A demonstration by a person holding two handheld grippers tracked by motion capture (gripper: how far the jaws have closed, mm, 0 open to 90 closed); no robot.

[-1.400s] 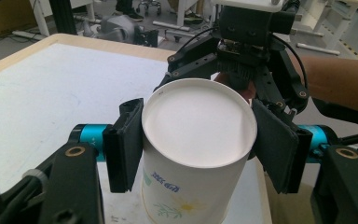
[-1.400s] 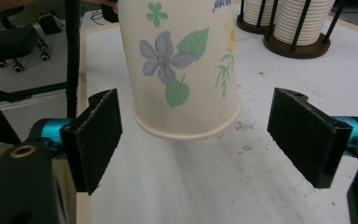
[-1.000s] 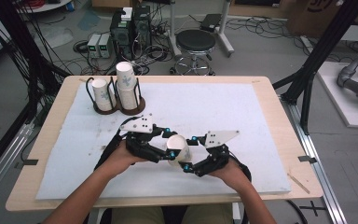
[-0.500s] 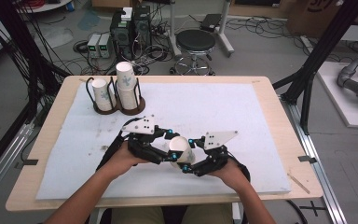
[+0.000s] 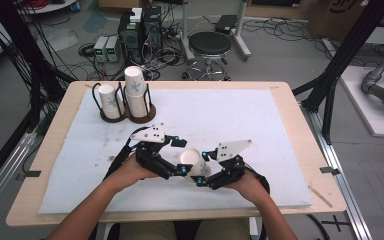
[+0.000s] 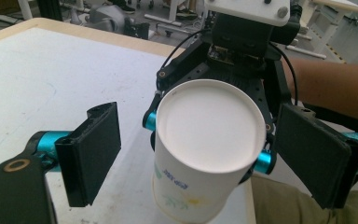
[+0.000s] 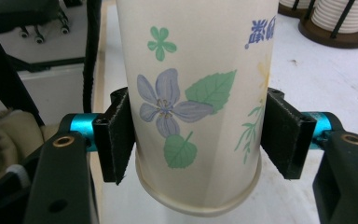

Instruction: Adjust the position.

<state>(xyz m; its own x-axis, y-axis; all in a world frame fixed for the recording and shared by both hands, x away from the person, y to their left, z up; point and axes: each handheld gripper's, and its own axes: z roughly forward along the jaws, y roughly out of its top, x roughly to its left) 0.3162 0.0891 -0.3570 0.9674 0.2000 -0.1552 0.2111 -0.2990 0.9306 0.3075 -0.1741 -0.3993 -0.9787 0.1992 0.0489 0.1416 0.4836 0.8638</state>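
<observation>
While the right gripper (image 5: 206, 169) has just closed its fingers (image 7: 116, 140) on the paper cup (image 5: 190, 159) near the bench's (image 5: 290, 125) front edge, the left gripper's (image 6: 186, 154) fingers have just opened wide, off it. Handover step; next, probably carry it to the cup rack (image 5: 125, 116) at the far-left corner.

The only lettering stands on the paper cup (image 7: 196, 93). In the right gripper view a short blue print of a few characters sits on the cup's wall at about 1 o'clock from the purple flower, cut off by the picture's upper edge and not legible. In the left gripper view a small line of blue print lies on the cup's wall at about 7 o'clock below its round white bottom, too small and blurred to read.
</observation>
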